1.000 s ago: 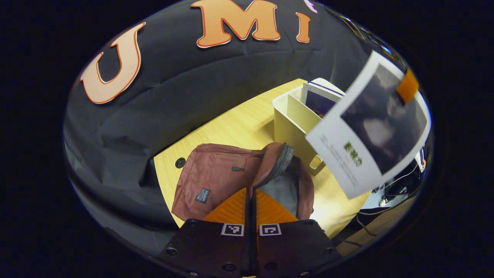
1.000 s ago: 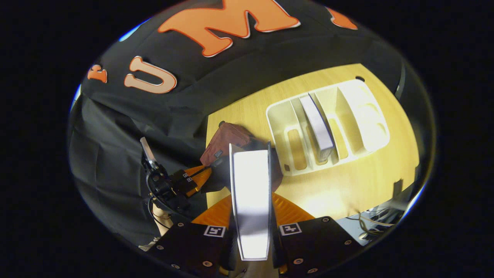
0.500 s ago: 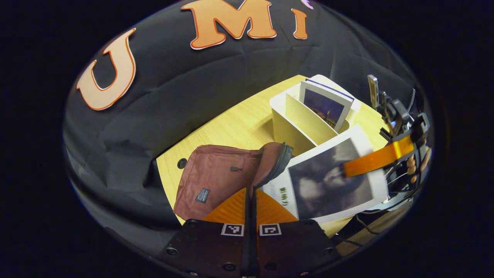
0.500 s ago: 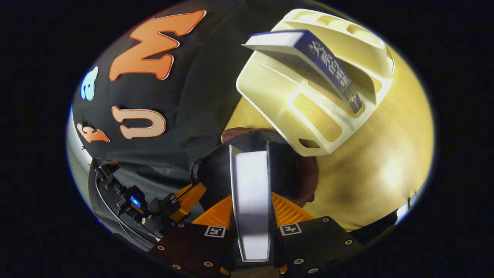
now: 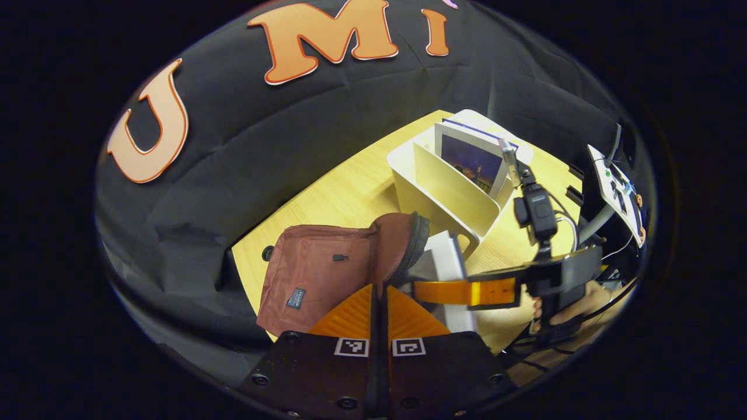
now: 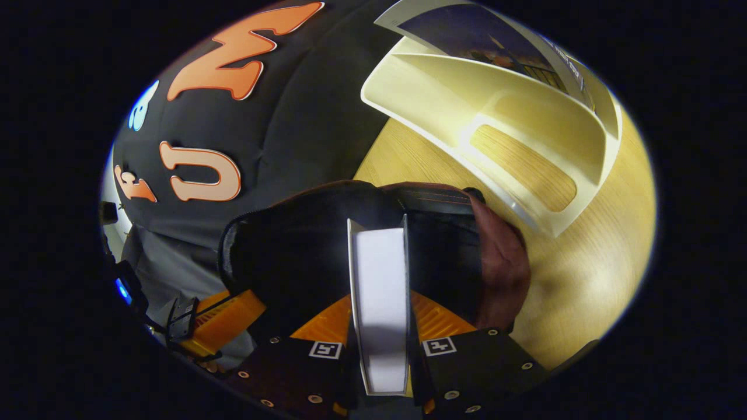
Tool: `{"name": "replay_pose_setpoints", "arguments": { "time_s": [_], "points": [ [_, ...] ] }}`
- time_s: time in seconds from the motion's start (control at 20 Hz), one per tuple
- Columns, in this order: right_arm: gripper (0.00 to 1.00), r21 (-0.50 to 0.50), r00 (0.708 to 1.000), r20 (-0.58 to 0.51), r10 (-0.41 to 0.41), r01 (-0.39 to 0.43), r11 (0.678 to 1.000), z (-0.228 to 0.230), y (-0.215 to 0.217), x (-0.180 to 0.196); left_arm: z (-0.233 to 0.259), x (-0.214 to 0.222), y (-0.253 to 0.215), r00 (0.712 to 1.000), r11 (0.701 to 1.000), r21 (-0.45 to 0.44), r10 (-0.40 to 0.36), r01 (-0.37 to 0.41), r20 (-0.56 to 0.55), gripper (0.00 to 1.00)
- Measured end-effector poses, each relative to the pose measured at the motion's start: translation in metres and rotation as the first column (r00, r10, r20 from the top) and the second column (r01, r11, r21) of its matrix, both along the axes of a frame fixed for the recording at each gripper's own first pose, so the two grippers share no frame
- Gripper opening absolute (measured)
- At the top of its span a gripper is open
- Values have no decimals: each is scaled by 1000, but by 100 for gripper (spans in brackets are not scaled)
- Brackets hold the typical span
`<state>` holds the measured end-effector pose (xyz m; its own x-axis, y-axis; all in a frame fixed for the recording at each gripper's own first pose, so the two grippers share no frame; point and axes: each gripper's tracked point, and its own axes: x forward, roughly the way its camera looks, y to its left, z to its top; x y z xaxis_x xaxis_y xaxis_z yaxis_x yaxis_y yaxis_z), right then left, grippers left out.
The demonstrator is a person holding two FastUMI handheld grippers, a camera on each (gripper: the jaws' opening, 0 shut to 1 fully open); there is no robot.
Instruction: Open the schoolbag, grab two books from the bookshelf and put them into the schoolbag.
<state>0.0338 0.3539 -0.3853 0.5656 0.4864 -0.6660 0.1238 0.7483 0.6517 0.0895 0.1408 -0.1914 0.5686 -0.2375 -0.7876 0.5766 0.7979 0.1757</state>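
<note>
Right gripper (image 6: pixel 379 315): orange fingers clamped on a white-edged book (image 6: pixel 379 303), its far end inside the open maroon fabric schoolbag (image 6: pixel 502 262). Cream plastic bookshelf (image 6: pixel 525 146) beyond, on the light wooden table (image 6: pixel 583 280), holding a second dark-covered book (image 6: pixel 467 35).

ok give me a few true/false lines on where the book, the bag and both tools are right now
1. The right tool is shut on a white book. True.
2. The schoolbag is zipped closed. False: its top gapes open.
3. The white rack holds no book. False: one book stands in it.
4. The left tool is shut on the bag's flap. True.
5. The held book lies flat on the table. False: its end points into the bag's mouth.
</note>
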Motion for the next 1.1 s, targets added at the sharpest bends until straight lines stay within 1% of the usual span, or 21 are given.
{"name": "replay_pose_setpoints", "arguments": {
  "time_s": [0.1, 0.2, 0.3, 0.35, 0.4, 0.45, 0.55, 0.6, 0.65, 0.7, 0.75, 0.85, 0.95, 1.1],
  "points": [
    [36, -9, 1000, 13, -9, 9, 1000, -6, 9, 6, -1, -1, -7, 1000, 1000, -20, -7, 7, -11, 1],
    [36, -13, 1000, 0, -21, 21, 1000, -13, 19, 11, -2, -1, -10, 1000, 1000, -28, -14, 14, -18, 0],
    [36, -23, 998, -44, -46, 45, 999, -21, 24, 17, 0, 3, -5, 1000, 1000, -23, -5, 4, -16, 1],
    [37, -62, 996, -76, -49, 44, 997, -29, 24, 16, 0, 8, 1, 1000, 1000, -17, 13, -13, -12, 1],
    [50, -102, 994, -97, -44, 34, 994, -33, 22, 14, 0, 10, 9, 999, 999, -15, 33, -33, -13, 1],
    [58, -150, 992, -113, -48, 31, 988, -35, 14, 12, 3, 11, 14, 999, 998, -24, 51, -51, -15, 1],
    [39, -167, 988, -145, -50, 26, 986, -34, 9, 10, 3, 14, 20, 997, 996, -39, 75, -76, -14, 1],
    [62, -181, 983, -177, -53, 21, 983, -36, 7, 4, 4, 15, 23, 996, 996, -42, 83, -83, -14, 1],
    [75, -188, 977, -208, -54, 14, 982, -36, 3, 0, 4, 16, 25, 996, 995, -46, 89, -89, -16, 1],
    [69, -196, 968, -245, -56, 7, 981, -35, -6, -6, 4, 14, 25, 996, 994, -53, 92, -93, -19, 1],
    [96, -191, 962, -267, -53, 1, 982, -33, -8, -11, 5, 14, 23, 995, 994, -61, 94, -95, -23, 1],
    [98, -184, 956, -289, -47, -8, 983, -30, -7, -22, 5, 14, 23, 995, 993, -64, 97, -98, -20, 1],
    [97, -178, 956, -285, -60, 9, 984, -21, -11, -22, 5, 15, 23, 995, 992, -71, 101, -103, -21, 1],
    [98, -177, 962, -263, -77, 31, 984, -6, -29, -20, 5, 12, 26, 994, 991, -78, 106, -107, -19, 1]
  ]
}}
